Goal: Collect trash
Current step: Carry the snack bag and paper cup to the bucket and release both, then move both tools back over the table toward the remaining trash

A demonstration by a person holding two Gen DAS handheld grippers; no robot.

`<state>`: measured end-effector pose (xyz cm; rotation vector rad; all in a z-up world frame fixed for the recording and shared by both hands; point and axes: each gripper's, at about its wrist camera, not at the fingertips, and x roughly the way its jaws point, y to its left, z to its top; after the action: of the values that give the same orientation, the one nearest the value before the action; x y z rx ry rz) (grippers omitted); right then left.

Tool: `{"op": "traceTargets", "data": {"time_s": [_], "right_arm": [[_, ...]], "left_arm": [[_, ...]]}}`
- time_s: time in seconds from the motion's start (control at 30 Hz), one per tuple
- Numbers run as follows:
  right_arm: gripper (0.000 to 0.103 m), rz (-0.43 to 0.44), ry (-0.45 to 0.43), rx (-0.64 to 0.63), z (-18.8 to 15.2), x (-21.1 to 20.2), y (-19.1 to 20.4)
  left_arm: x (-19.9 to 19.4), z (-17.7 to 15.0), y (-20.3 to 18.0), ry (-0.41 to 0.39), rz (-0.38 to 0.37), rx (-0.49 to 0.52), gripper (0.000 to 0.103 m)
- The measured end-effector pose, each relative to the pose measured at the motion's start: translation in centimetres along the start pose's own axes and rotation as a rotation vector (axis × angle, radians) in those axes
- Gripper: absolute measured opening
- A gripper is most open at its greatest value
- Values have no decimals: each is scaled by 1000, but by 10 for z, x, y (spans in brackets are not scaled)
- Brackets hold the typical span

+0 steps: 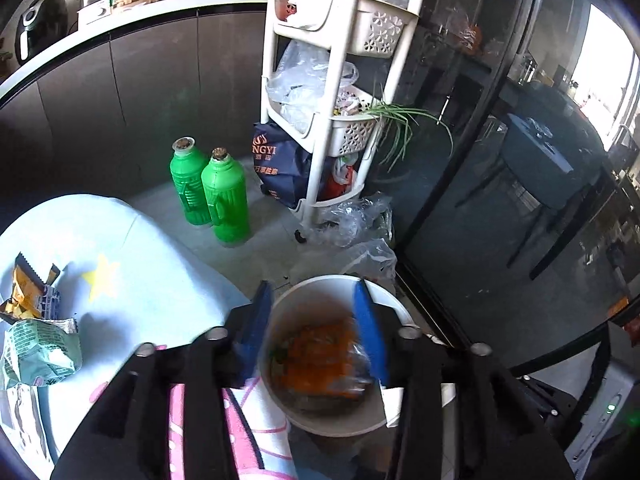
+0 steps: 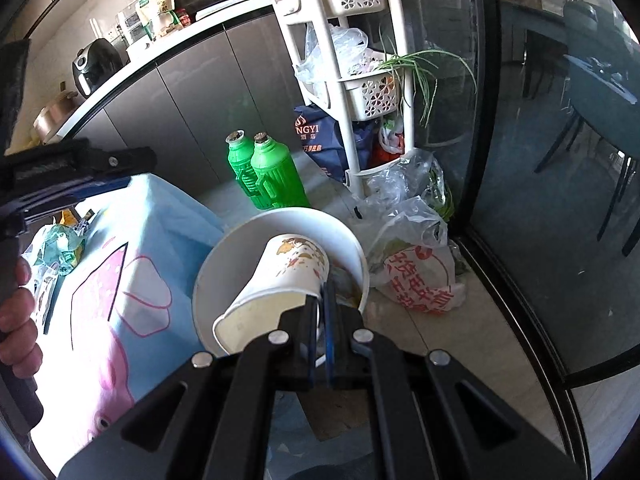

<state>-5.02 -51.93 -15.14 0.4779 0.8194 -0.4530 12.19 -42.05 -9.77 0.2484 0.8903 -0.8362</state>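
A white bin stands on the floor by the table. My left gripper hangs over it, blue fingers apart and empty. Below them a blurred orange wrapper lies inside the bin. In the right wrist view my right gripper is shut on the rim of a stained paper cup, which is tilted over the bin. An orange wrapper and a crumpled green packet lie on the table's light blue cloth.
Two green bottles stand on the floor behind the bin. A white wheeled rack and plastic bags crowd the right side. A glass door runs along the right. A hand holds the left gripper's handle.
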Motion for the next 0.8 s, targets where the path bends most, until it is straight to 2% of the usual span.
{"op": "traceTargets", "data": {"time_s": [0.23, 0.3, 0.33, 0.37, 0.5, 0.57, 0.77, 0.8], "right_arm": [[8, 29, 38, 2, 3, 22, 8], [20, 28, 38, -8, 4, 25, 13], [37, 25, 36, -11, 4, 25, 15], [43, 22, 23, -14, 3, 23, 17], [48, 27, 13, -33, 1, 19, 20], [61, 24, 8, -38, 2, 16, 21], [100, 66, -44, -78, 4, -4, 38], [100, 71, -48, -88, 4, -7, 42]], "left_arm": [[-14, 1, 3, -43, 36, 26, 71], [-18, 1, 4, -49, 43, 29, 75], [-20, 1, 6, -50, 47, 26, 77], [-20, 2, 7, -53, 49, 22, 81], [-27, 2, 14, -76, 76, 1, 92], [-31, 1, 18, -81, 90, -13, 95], [-51, -5, 30, -79, 124, -49, 95], [-56, -7, 33, -83, 125, -60, 95]]}}
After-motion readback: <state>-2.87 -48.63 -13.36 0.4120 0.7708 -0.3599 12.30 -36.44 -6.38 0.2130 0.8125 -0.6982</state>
